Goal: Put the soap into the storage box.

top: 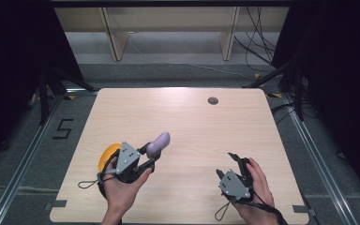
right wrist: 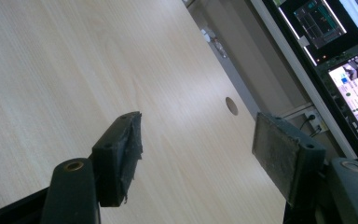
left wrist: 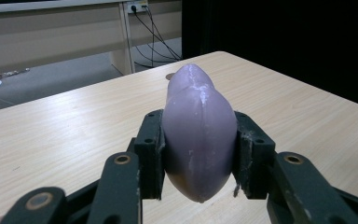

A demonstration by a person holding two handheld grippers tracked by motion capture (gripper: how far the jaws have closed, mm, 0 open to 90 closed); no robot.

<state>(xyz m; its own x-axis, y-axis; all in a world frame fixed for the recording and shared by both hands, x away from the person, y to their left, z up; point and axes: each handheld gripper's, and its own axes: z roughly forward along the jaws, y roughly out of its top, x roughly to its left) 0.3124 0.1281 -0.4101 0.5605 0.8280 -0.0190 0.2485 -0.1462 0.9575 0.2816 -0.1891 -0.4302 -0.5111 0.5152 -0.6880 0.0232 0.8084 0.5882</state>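
At the left of the high view an orange plate (top: 107,156) lay on the wooden table (top: 187,122), partly under the left hand, and a black figure 5 (top: 63,128) marked on the floor beside the table's left edge was the only writing that could be read. The left gripper (top: 151,154) pinched a purple toy eggplant (top: 158,144) across its thick middle, holding it off the tabletop with the far end pointing away from the person; in the left gripper view the jaws pressed both flanks of the eggplant (left wrist: 199,135), whose rounded near end hung below the pads. If the eggplant was bound for the plate, the hold looked sound, and the careful course would be to keep the pinch steady, carry it low back over the plate and part the jaws only once it rested, since its smooth rounded body could roll. The right gripper (top: 236,161) idled near the table's right front, its jaws spread wide over bare wood, well apart from the eggplant. Monitors (right wrist: 340,46) glowed at the right, their text too small to read.
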